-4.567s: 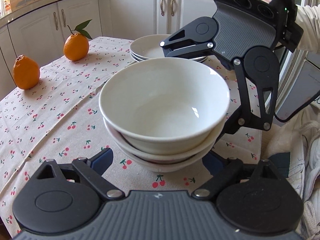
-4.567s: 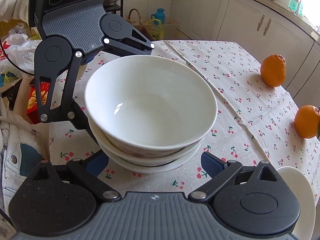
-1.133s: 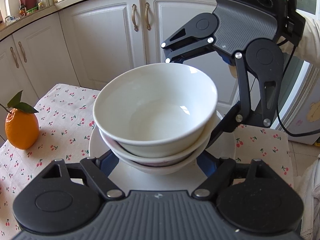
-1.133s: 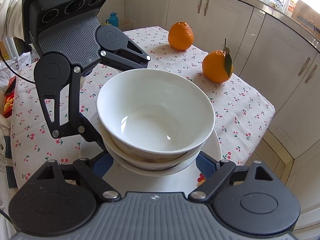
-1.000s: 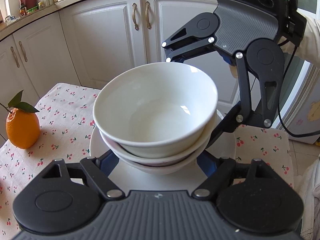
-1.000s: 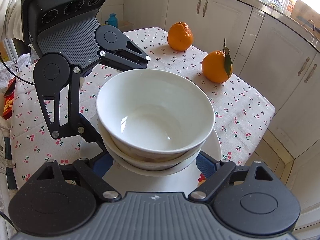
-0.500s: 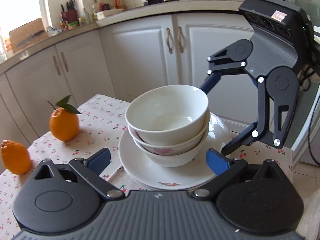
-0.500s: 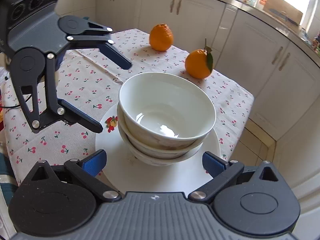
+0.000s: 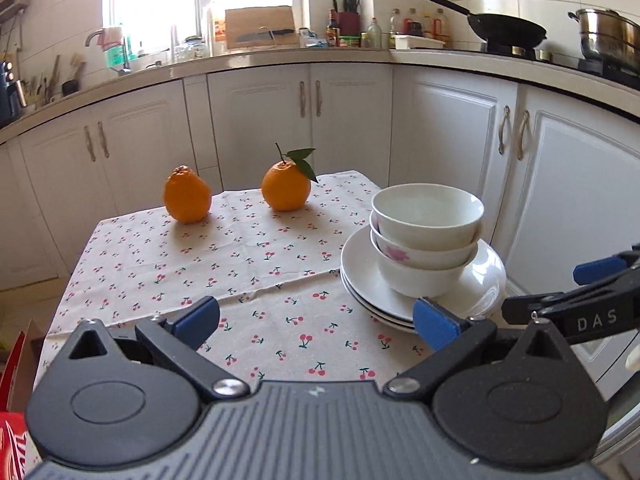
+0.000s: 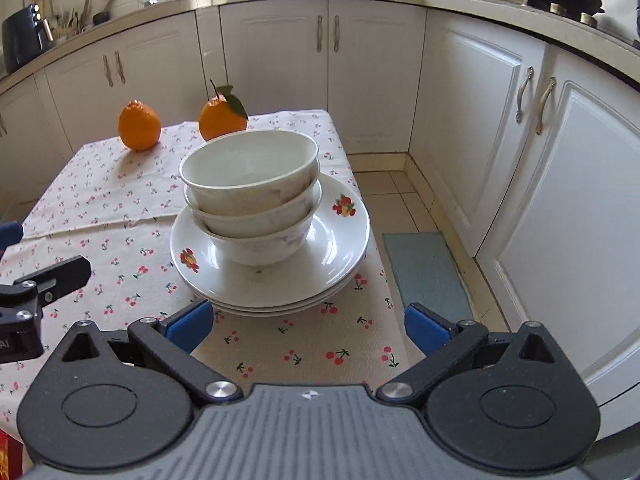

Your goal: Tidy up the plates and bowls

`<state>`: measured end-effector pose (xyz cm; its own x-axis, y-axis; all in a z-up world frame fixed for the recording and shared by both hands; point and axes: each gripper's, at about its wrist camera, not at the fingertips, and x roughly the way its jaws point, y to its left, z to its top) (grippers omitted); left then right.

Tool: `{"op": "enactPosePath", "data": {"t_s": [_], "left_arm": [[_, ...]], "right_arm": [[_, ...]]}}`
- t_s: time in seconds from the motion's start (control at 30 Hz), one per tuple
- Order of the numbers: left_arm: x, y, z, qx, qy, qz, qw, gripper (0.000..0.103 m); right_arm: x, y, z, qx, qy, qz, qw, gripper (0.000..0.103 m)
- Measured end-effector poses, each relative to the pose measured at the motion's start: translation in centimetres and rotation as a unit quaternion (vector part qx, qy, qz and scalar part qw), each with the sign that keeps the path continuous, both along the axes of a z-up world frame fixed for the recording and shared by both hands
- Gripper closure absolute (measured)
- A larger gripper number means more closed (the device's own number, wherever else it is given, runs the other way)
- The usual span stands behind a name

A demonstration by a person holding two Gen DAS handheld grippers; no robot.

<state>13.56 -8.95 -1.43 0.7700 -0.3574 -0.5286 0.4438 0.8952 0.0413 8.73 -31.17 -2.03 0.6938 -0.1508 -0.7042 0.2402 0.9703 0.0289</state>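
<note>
White kitchen cabinets (image 9: 352,120) curve round behind a small table covered with a cherry-print tablecloth (image 9: 224,264). On the worktop above them stand bottles, a knife block and a cutting board, with a black wok (image 9: 508,30) and a steel pot (image 9: 608,36) on the stove at the right.

At the corner of the table nearest the cabinets sits a stack of white plates (image 10: 344,248), the top one printed with small fruit motifs. Three white bowls (image 10: 250,184) are nested upright in the middle of the top plate; the middle bowl shows a pink flower in the left wrist view. Two oranges (image 9: 187,200) rest at the far end of the cloth, well apart from the dishes, one of them with a green leaf on its stem.

The left gripper (image 9: 316,320) hangs above the cloth just beside the plates, its blue-tipped jaws spread wide with nothing between them. The right gripper (image 10: 308,326) hovers at the near rim of the plates, jaws likewise spread wide and touching neither plate nor bowl. Both have just been opening. A blue-grey mat (image 10: 424,268) lies on the tiled floor beside the table.
</note>
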Motion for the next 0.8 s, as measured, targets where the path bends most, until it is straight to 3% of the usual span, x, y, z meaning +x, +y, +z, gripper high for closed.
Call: {"op": "enactPosePath", "data": {"t_s": [0.27, 0.8], "left_arm": [[-3.8, 0.8, 2.8, -0.001, -0.039, 0.033, 0.9987, 0.001], [-3.8, 1.4, 2.5, -0.012, -0.017, 0.057, 0.9981, 0.001]], "right_arm": [[-2.9, 3.2, 3.9, -0.053, -0.061, -0.010, 0.997, 0.000], [-3.4, 4.4, 4.5, -0.068, -0.067, -0.013, 0.995, 0.000]]}}
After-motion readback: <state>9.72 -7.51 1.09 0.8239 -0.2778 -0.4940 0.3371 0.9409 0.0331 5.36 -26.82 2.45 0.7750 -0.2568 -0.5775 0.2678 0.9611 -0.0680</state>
